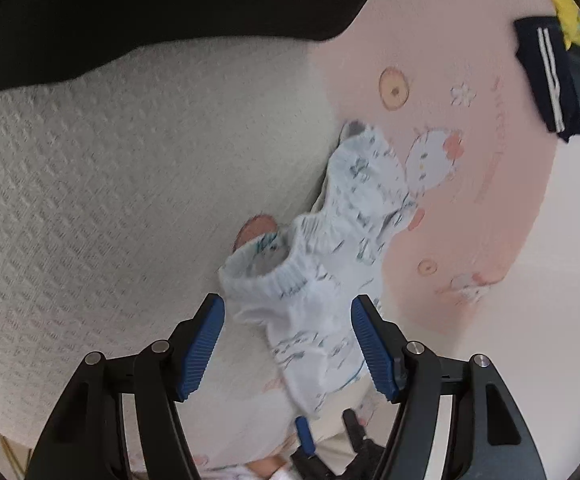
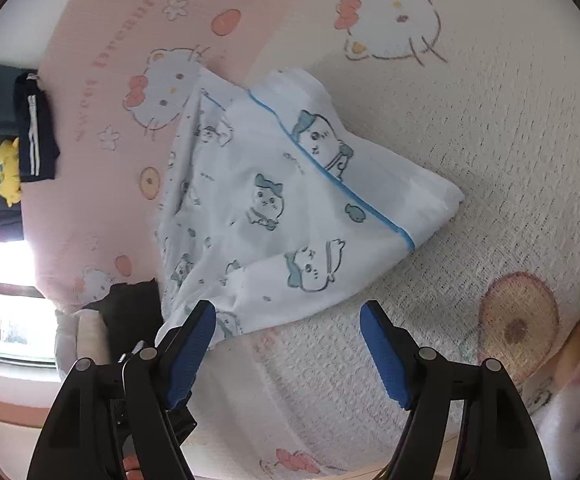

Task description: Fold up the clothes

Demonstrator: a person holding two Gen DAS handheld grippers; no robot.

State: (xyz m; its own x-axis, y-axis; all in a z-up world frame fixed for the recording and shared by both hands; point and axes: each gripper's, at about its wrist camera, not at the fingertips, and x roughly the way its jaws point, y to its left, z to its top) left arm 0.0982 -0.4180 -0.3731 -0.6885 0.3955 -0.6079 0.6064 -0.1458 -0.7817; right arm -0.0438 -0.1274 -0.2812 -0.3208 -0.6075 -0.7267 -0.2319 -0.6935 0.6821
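A white garment printed with small blue cartoon animals lies bunched on the bed, its ribbed elastic opening facing up. My left gripper is open, and the cloth lies loosely between its blue pads. In the right wrist view the same garment lies partly folded, with a blue piped edge. My right gripper is open just short of the garment's near edge, its left fingertip over the hem. One blue pad of the right gripper shows under the cloth in the left wrist view.
The bed carries a white textured blanket and a pink cartoon-cat sheet. A folded navy garment with white stripes and a yellow plush toy lie at the sheet's far edge. A black shape fills the top of the left view. A bright window lies beyond the bed.
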